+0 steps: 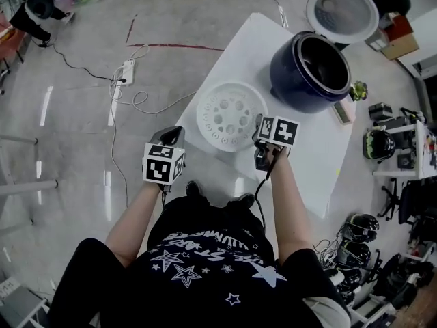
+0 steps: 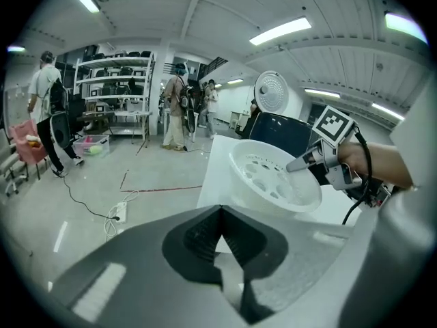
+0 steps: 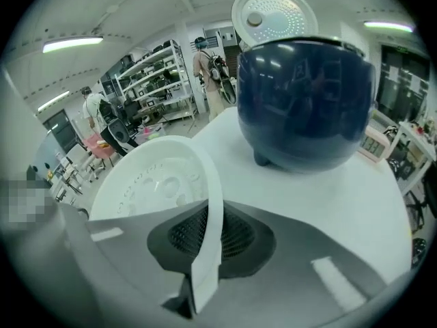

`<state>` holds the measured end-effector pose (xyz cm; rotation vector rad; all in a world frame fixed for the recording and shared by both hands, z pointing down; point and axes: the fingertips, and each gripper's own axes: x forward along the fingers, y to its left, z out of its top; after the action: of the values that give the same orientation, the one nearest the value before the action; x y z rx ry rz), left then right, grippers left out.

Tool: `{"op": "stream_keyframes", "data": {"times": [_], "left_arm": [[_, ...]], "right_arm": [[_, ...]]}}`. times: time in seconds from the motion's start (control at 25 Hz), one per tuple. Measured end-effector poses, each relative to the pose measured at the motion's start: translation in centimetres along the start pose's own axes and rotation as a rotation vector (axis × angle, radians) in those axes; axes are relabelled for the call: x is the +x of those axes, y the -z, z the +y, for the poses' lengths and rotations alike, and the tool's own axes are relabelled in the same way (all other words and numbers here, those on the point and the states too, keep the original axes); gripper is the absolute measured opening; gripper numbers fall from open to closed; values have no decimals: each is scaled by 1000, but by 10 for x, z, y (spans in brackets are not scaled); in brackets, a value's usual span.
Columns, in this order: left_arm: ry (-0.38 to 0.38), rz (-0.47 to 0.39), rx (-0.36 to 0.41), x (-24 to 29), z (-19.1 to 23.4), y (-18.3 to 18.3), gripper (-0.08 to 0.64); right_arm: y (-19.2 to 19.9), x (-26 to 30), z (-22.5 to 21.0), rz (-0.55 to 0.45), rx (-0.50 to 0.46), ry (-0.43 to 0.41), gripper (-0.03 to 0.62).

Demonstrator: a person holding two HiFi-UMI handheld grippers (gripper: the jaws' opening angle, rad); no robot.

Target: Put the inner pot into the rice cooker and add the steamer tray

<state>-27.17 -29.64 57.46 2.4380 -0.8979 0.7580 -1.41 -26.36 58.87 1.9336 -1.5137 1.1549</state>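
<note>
**Tray** (image 1: 231, 115): white and perforated, at the near part of the surface (image 1: 307, 157), short of the cooker (image 1: 311, 70). Your right tool (image 3: 205, 250) is clamped on its near-right rim. The right gripper view shows the thin rim wall running upright between the jaws. You hold it at one point only, so the tray sits tilted in the left gripper view (whether its far edge touches the surface cannot be determined).

**Cooker:** dark blue, at the far end of the surface. The lid (image 1: 341, 11) stands open behind it, leaving the mouth free from above. The cavity reads dark, with a paler ring at the lip. In my judgement the pot (image 1: 321, 57) is seated inside, though no view confirms it outright. No loose pot is seen on the surface.

**Left tool** (image 1: 174, 135): jaws together with nothing between them, off the near-left edge of the surface and apart from the tray. I judge it idle and clear of the carry path.

**Assessment:** the pot step is likely complete and the tray step is in hand. The next move calls for a level carry to the cooker and a centred set-down on the lip. The risk is that a one-sided pinch on a thin rim lets the tray swing or slip.
</note>
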Motion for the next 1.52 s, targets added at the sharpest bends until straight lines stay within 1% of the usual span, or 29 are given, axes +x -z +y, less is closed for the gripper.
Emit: {"op": "stream_keyframes", "data": {"times": [0.12, 0.2, 0.4, 0.6, 0.8, 1.0, 1.24, 1.36, 1.52], "left_arm": [[15, -22, 5, -5, -4, -14, 2], [33, -37, 22, -8, -12, -26, 2], [76, -99, 80, -4, -36, -72, 2], [92, -172, 120, -4, -57, -120, 2], [93, -222, 138, 0, -77, -157, 3], [86, -259, 154, 10, -98, -192, 2], [70, -301, 153, 34, -131, -233, 2], [58, -318, 158, 44, -147, -247, 2], [45, -329, 157, 56, -158, -261, 3]], "right_arm": [[-16, -26, 0, -49, -13, -5, 46], [-27, -44, -2, -75, -19, -11, 46], [-67, -87, -14, -157, -14, -41, 46], [-106, -127, -36, -233, -50, -29, 46], [-141, -154, -67, -286, -75, -24, 46], [-180, -170, -101, -312, -101, -18, 46], [-228, -168, -149, -299, -122, -23, 44], [-247, -165, -171, -296, -129, -29, 44], [-274, -157, -192, -296, -140, -29, 44]]}}
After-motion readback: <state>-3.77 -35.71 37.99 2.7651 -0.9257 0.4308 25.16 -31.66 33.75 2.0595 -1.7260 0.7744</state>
